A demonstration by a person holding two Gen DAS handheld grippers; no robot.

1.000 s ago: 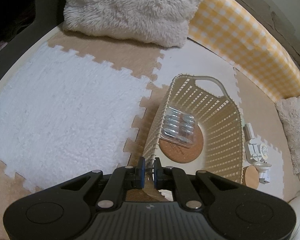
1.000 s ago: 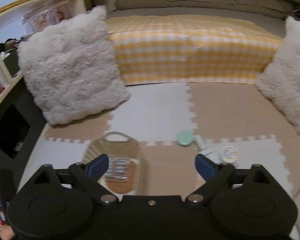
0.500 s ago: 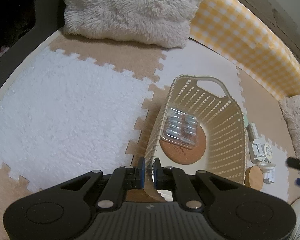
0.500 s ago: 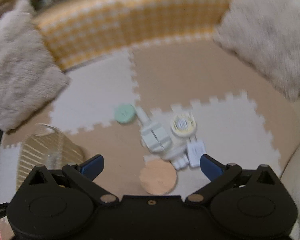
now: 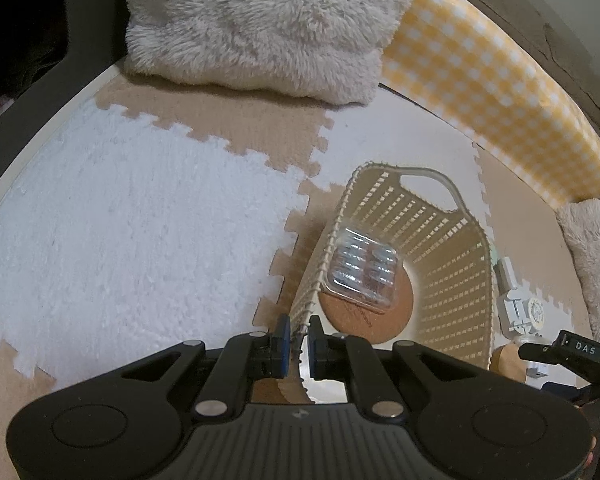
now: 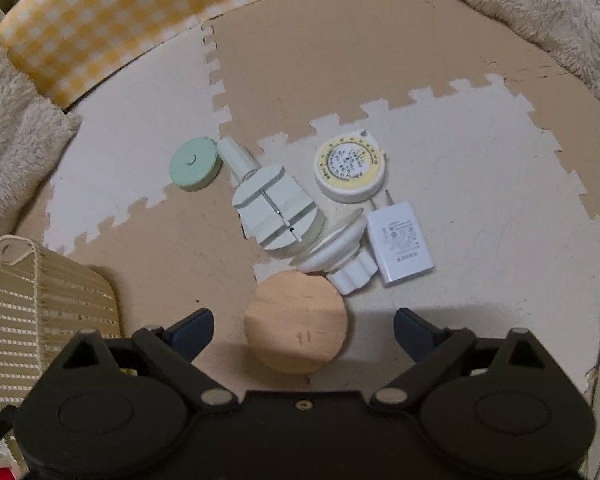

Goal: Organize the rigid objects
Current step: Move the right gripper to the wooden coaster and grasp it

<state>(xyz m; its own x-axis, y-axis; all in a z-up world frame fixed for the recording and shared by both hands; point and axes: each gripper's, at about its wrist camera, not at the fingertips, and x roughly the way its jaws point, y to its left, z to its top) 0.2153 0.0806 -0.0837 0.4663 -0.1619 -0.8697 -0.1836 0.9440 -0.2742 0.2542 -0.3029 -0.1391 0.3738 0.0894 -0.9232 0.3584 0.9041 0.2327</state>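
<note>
**One hand pinned on the basket rim, the other spread wide over the clutter**

Under me lies the foam puzzle mat (image 6: 480, 184) in tan and white tiles, edged by a yellow checked cushion (image 5: 496, 92) and a fluffy cream pillow (image 5: 260, 20).

The woven basket (image 5: 444, 272) stands on the mat. My left gripper (image 5: 299, 344) has its jaws drawn almost together on the basket's near rim, the wall pinched between the blue pads. Inside, on the bottom, a round cork coaster (image 5: 368, 312) lies flat, and a clear plastic blister pack (image 5: 360, 270) rests partly on it and against the left wall.

My right gripper (image 6: 303, 330) holds nothing; its jaws stand wide apart, just above a round wooden disc (image 6: 296, 322) that sits between the two pads without touching either. In this view the basket (image 6: 52, 304) is at the left, apart from the pile.

Beyond the disc, the remaining things crowd together: a white watch-link tool (image 6: 278, 210) with a handle pointing away, a white suction-cup knob (image 6: 340, 252) leaning against it, a white USB charger (image 6: 400, 240) just beside that, a round white-and-yellow dial case (image 6: 350, 166) touching the charger's prongs, and a mint green tape measure (image 6: 194, 164) by the tool's handle.
</note>
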